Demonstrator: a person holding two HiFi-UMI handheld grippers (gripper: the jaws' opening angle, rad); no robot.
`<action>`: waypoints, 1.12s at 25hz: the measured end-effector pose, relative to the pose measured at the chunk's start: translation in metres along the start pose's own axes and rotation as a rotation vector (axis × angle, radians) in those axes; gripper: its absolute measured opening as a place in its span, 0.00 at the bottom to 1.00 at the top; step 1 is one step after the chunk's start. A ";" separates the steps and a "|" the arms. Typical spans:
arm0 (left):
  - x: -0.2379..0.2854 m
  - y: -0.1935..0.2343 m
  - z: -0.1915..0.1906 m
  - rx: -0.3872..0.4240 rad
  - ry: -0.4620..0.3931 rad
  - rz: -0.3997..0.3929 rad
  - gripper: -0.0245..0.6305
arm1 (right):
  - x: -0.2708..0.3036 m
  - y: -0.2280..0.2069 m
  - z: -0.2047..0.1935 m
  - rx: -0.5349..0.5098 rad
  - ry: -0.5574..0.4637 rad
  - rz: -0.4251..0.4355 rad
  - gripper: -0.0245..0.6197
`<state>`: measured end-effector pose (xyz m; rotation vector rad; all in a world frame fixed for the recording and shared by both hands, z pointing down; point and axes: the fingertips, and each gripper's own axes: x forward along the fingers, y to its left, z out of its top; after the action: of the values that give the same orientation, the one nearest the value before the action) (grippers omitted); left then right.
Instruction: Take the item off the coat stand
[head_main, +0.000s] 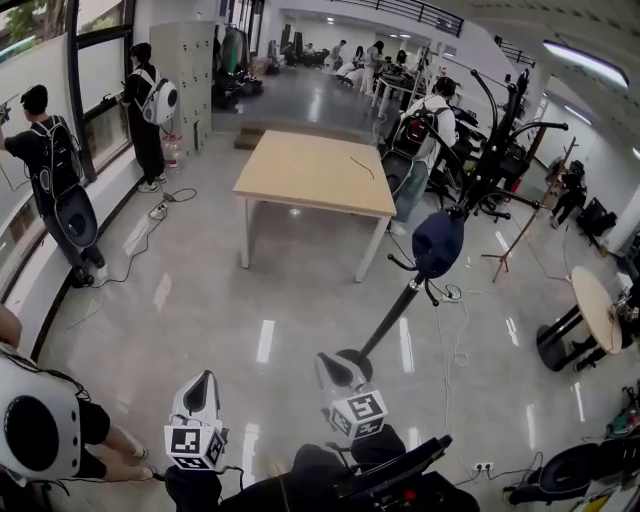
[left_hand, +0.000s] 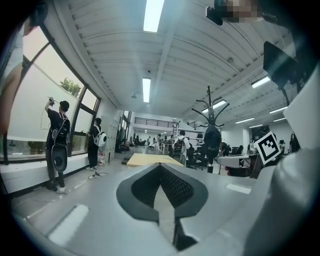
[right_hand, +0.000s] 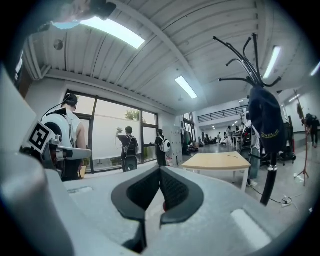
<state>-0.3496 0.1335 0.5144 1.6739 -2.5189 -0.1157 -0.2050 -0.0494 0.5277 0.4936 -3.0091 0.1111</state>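
Dark blue cap (head_main: 438, 243): in the head view it sits right of centre, hung on the coat stand (head_main: 395, 310). It is a rounded, bulging shape with its long axis along the pole, which slants from a round base at lower centre up to the right. The brim cannot be made out. The left claw (head_main: 205, 380) and right claw (head_main: 332, 364) sit at the bottom edge, both well apart from the cap.

Left gripper view: the cap (left_hand: 212, 138) is small and dark, right of centre, hanging lengthwise below the hooks; no detail shows. The left claw is closed, pads together, nothing between them.

Right gripper view: the cap (right_hand: 266, 120) hangs at the right, long axis vertical, with pale print too small to read. The stand's base is cut off. The right claw is closed and empty.
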 end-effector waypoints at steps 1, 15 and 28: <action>0.006 0.000 0.001 0.001 -0.001 -0.010 0.04 | 0.000 -0.005 0.002 -0.001 -0.001 -0.014 0.04; 0.148 -0.074 0.004 0.028 -0.001 -0.281 0.04 | -0.018 -0.136 0.015 0.018 -0.047 -0.302 0.04; 0.271 -0.169 0.017 0.080 0.015 -0.553 0.04 | -0.057 -0.251 0.039 0.025 -0.125 -0.588 0.04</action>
<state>-0.3015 -0.1822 0.4902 2.3451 -2.0018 -0.0478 -0.0738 -0.2726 0.4979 1.3977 -2.8329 0.0754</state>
